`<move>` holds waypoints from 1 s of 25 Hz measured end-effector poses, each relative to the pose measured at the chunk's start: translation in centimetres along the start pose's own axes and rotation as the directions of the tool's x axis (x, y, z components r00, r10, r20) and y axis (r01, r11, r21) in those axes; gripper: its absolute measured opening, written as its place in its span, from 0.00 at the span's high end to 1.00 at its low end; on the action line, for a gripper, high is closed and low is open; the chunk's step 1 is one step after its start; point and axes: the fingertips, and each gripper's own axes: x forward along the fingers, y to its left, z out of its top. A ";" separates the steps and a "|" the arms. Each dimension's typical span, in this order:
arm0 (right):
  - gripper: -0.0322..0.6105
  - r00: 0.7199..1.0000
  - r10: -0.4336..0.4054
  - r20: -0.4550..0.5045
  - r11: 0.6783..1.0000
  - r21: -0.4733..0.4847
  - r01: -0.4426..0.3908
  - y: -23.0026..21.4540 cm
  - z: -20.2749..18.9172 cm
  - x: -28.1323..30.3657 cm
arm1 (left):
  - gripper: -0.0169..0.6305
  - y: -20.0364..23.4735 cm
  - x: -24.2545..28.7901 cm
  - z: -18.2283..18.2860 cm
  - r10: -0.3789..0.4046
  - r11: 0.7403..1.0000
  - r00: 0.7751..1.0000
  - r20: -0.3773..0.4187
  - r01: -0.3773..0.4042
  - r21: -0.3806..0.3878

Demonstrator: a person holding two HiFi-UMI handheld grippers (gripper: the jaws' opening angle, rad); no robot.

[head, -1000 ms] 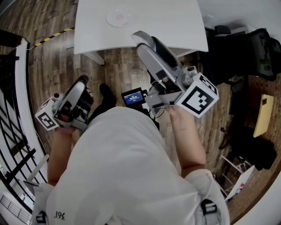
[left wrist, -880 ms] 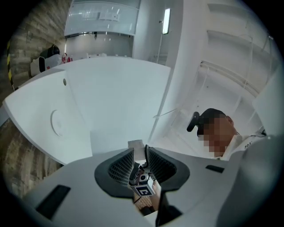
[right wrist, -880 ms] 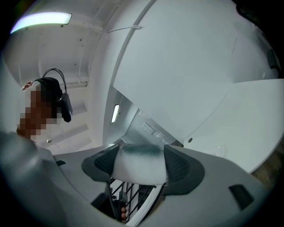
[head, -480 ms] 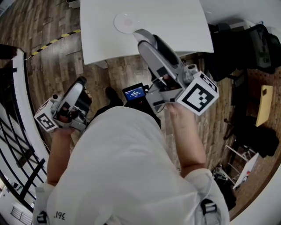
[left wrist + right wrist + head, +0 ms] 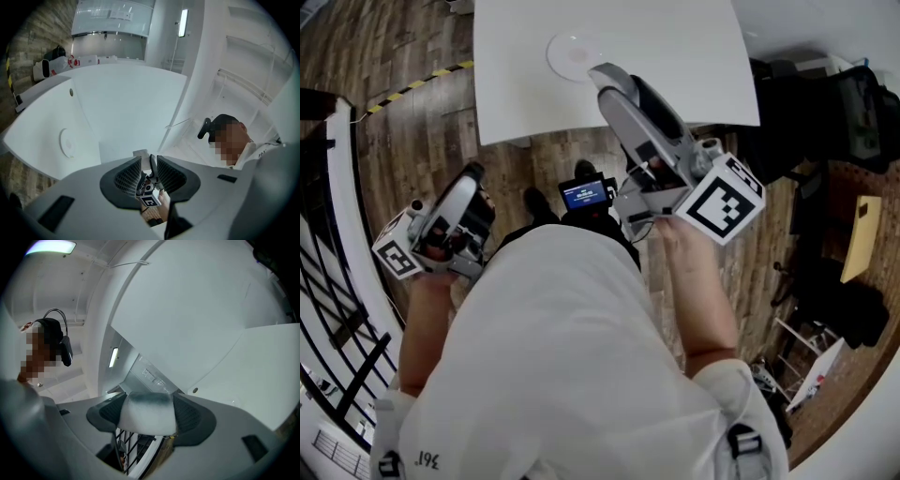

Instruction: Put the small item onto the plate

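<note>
A clear round plate lies near the front edge of the white table; it also shows as a pale disc in the left gripper view. My right gripper is held out over the table's front edge, just right of the plate. It is shut on a small white item with a grey smudged top, which fills the space between the jaws. My left gripper hangs low at the left over the wooden floor, well short of the table. Its jaws stand a narrow gap apart with nothing between them.
A small device with a blue screen hangs at the person's waist. Black bags and a chair crowd the right side, beside a yellow board. A black railing runs down the left. Yellow-black tape marks the floor.
The table and plate have slid lower in the head view, so the person has come closer to the table. Both grippers keep their pose; the right one still holds the item.
</note>
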 end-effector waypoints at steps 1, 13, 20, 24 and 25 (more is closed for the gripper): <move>0.47 1.000 0.001 -0.010 1.000 0.003 -0.001 -0.7 0.0 0.6 | 0.81 0.4 0.2 0.5 0.006 1.000 1.000 0.011 -0.006 0.006; 0.47 0.992 0.039 -0.119 0.999 0.004 -0.038 -5.7 1.9 4.9 | 0.81 2.3 2.8 2.5 0.065 0.996 0.991 0.114 -0.072 0.058; 0.47 0.988 0.041 -0.148 0.999 0.006 -0.040 -7.6 2.2 5.7 | 0.81 2.6 4.1 2.6 0.082 0.993 0.987 0.139 -0.093 0.070; 0.47 0.986 0.038 -0.161 0.999 0.013 -0.036 -8.8 2.2 6.0 | 0.81 2.8 4.5 2.7 0.089 0.992 0.985 0.148 -0.101 0.078; 0.47 0.986 0.036 -0.165 0.999 0.007 -0.036 -9.0 2.3 6.2 | 0.81 2.9 4.4 2.7 0.091 0.992 0.985 0.150 -0.103 0.079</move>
